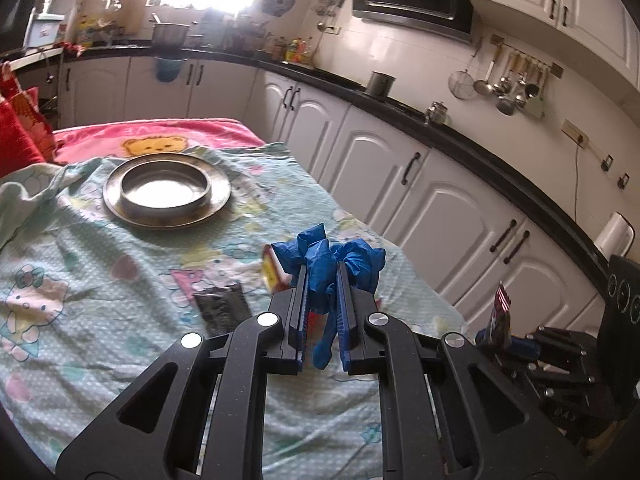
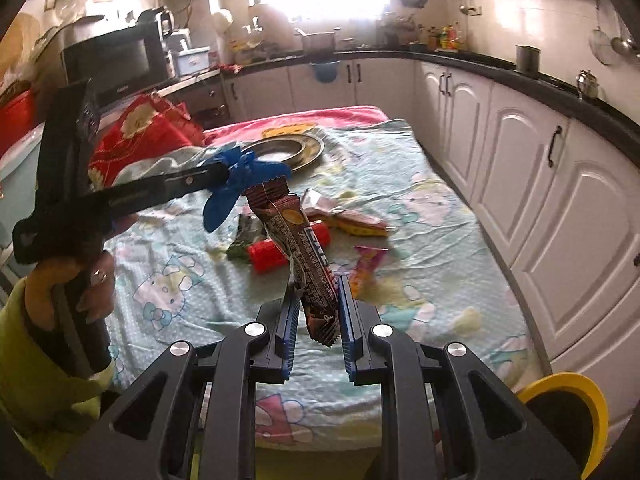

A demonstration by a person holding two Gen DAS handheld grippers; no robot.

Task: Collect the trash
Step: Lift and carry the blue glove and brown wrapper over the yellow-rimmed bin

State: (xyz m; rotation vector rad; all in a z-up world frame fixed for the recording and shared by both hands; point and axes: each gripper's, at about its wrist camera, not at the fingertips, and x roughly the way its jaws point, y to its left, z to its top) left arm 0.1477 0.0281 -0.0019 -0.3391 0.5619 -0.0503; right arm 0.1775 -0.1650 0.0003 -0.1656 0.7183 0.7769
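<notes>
My left gripper (image 1: 322,276) is shut on a crumpled blue glove (image 1: 332,258) and holds it above the table; it also shows in the right wrist view (image 2: 224,174) with the glove (image 2: 240,184). My right gripper (image 2: 319,294) is shut on a brown snack wrapper (image 2: 298,240), held upright above the table; that wrapper shows at the right in the left wrist view (image 1: 500,312). On the cloth lie a red tube (image 2: 280,250), a dark green wrapper (image 2: 244,234), a pink and yellow wrapper (image 2: 352,220), an orange and pink wrapper (image 2: 366,266) and a black wrapper (image 1: 222,306).
A metal plate holding a bowl (image 1: 166,190) sits at the far end of the table, which is covered by a patterned cloth (image 1: 80,280). Red cushions (image 2: 140,136) lie to the left. White cabinets (image 2: 540,184) run along the right. A yellow bin rim (image 2: 568,404) is at lower right.
</notes>
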